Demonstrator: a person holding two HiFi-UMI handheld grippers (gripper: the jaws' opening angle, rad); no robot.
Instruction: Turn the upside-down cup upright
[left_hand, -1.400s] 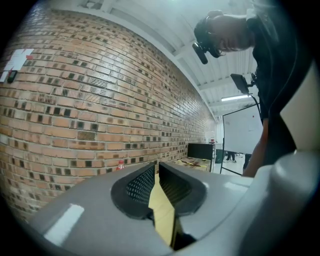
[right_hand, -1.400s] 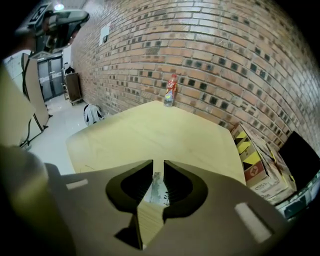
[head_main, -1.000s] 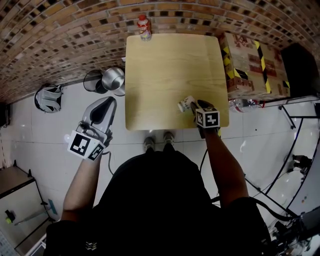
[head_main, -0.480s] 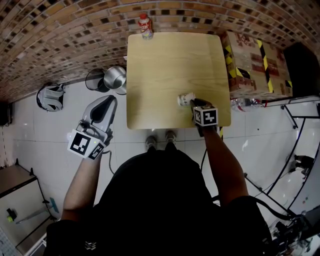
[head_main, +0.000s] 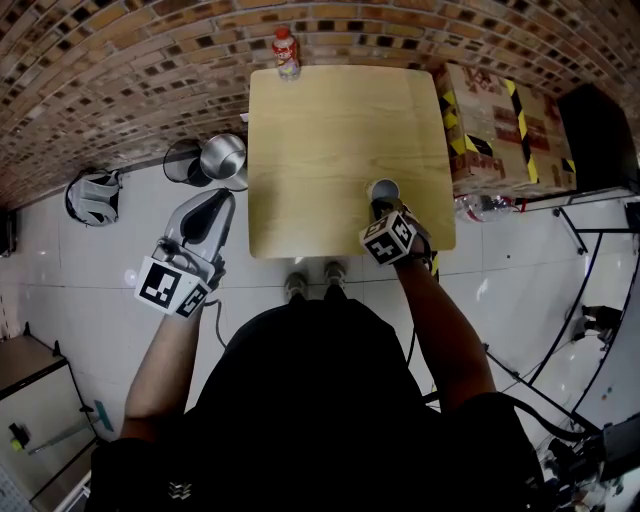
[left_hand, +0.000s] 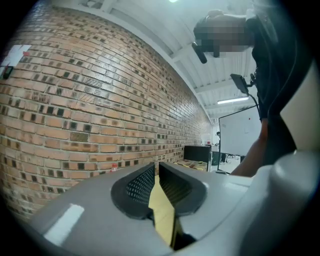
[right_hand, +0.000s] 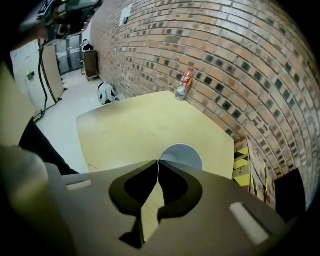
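the task looks nearly done. the white paper cup (head_main: 383, 189) stands mouth up, its round opening facing the head camera, right at the tips of the right gripper (head_main: 380, 212). in the right gripper view the cup's rim (right_hand: 181, 154) sits just beyond the jaw tips, slightly to their right. the right gripper (right_hand: 158, 162) has just been closing its jaws; they are now pressed together at the near edge of the rim, and they seem to pinch the thin cup wall between them. whether the cup's base already rests flat on the square light wooden table (head_main: 320, 130) i cannot tell. what is left, by my judgement, is to settle the cup on the table if it is not down yet, let go of the rim and draw back without tipping it.

the left gripper (head_main: 207, 205) hangs off the table, well to the left of the right gripper, over the pale floor. its jaws (left_hand: 155, 165) meet at the tips with nothing between them.

counted: one cup, one table, two grippers, and one small red-capped plastic bottle (head_main: 287, 52) far ahead of the right gripper at the table's far edge. on the floor, one shiny metal pot (head_main: 225, 157) lies just ahead of the left gripper, and one cardboard box with yellow-black tape (head_main: 495, 120) stands to the right of the right gripper.
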